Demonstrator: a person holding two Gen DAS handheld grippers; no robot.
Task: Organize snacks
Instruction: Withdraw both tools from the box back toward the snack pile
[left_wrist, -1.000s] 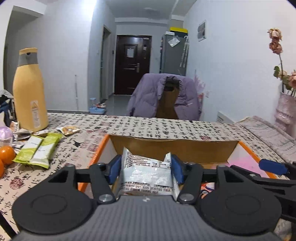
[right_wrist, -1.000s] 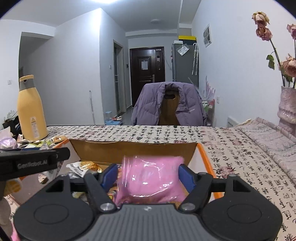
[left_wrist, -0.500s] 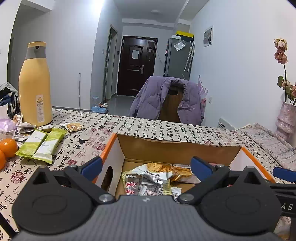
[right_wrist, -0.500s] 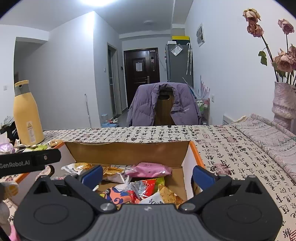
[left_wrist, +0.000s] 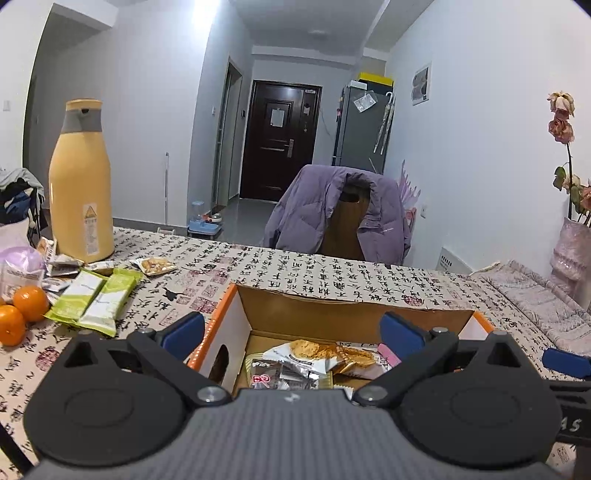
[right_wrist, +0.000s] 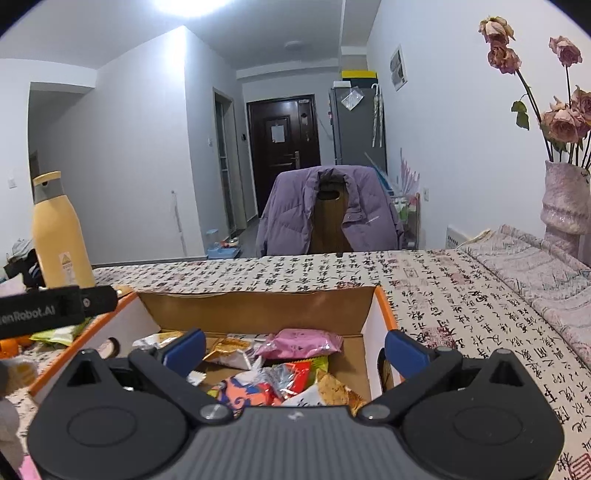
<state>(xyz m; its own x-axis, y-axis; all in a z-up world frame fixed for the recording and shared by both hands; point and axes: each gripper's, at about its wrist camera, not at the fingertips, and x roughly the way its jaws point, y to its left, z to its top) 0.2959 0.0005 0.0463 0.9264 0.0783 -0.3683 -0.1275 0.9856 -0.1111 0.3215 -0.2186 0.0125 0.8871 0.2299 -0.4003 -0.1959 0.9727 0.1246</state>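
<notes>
An open cardboard box with an orange rim sits on the table in front of both grippers; it also shows in the right wrist view. It holds several snack packets, among them a silver packet and a pink packet. My left gripper is open and empty above the box's near left part. My right gripper is open and empty above the box's near right part. Two green bars and a small snack packet lie on the table left of the box.
A tall yellow bottle stands at the far left, with oranges and loose wrappers near it. A vase of dried roses stands at the right. A chair with a purple jacket is behind the table.
Both grippers opened and dropped their packets into the box: the left let go of the silver packet, the right of the pink one. Both have since lifted and drawn back a little.
</notes>
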